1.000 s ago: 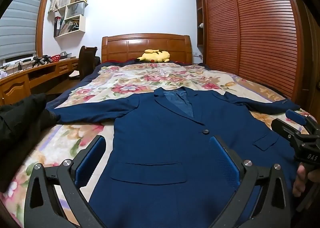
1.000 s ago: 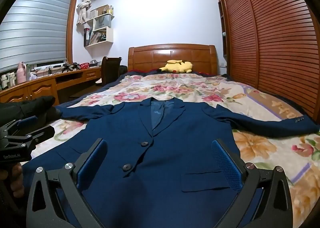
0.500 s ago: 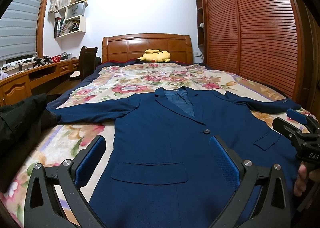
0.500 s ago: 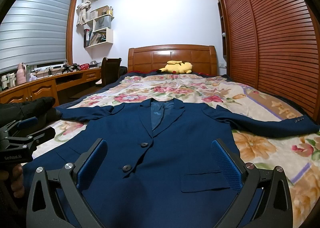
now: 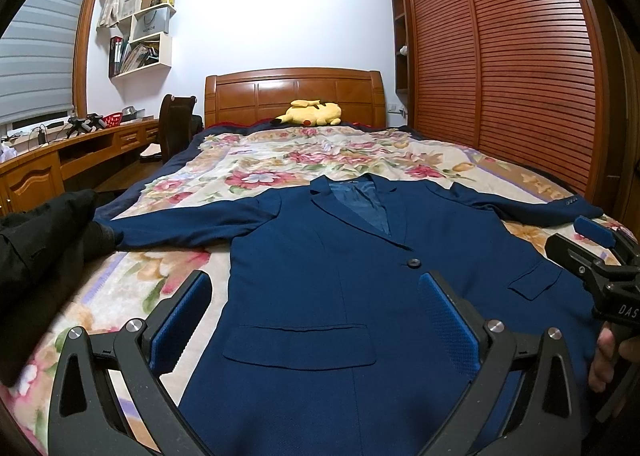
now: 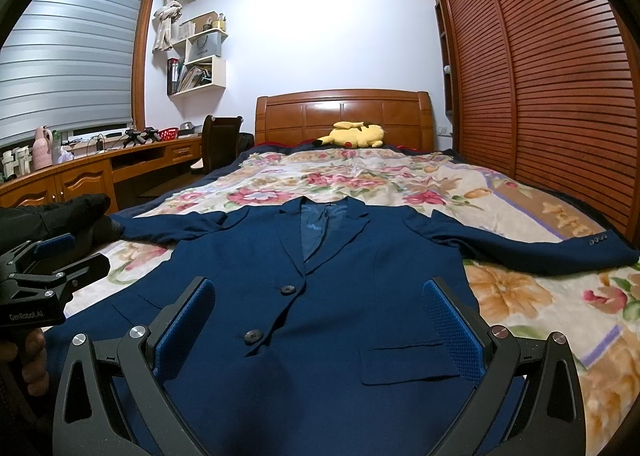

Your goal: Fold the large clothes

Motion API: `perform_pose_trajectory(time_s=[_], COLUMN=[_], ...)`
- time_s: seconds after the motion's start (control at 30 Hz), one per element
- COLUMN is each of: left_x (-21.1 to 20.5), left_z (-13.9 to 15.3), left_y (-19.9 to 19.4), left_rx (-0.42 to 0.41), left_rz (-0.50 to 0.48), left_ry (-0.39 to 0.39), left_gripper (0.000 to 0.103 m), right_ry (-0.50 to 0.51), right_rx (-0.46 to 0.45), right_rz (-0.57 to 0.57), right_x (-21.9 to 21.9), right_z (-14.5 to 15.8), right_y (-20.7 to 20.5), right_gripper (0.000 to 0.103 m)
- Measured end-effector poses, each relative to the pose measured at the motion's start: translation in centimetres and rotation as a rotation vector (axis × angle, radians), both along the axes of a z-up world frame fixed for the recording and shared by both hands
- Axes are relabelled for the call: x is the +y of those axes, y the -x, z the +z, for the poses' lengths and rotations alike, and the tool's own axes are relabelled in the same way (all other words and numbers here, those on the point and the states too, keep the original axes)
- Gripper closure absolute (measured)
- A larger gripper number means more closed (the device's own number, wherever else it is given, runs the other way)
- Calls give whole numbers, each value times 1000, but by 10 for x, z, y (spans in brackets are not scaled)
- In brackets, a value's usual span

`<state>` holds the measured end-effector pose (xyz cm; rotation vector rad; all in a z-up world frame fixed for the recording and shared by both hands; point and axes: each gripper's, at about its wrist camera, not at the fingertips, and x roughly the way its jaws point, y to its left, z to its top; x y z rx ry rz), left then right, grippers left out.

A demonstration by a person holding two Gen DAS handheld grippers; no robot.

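Grippers, left and right, hover wide open, empty, above jacket on bed. Risk: slippery fabric bunches if pinched unevenly.

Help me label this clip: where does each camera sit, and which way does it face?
Left wrist: on the left gripper, jaws open, facing the headboard over the blue blazer; right gripper at right edge.
Right wrist: on the right gripper, jaws open, same heading; left gripper at left edge.
Shared: blazer, floral bedspread, yellow plush.

Yellow plush toy by headboard
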<state>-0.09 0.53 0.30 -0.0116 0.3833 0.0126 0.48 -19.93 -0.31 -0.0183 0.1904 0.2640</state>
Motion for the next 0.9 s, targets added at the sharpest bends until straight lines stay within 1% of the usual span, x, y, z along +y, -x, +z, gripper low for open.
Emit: perform_pose_trajectory(time_s=[0.9], left_x=[-2], left_z=[0], left_y=[2], left_rx=[-3], left_rz=[2], left_ry=[-3], left_gripper=[0], right_ry=[-2], right_rx=[-1], right_rz=[1], right_x=[1], right_z=[-2], right_y=[0], right_gripper=[0])
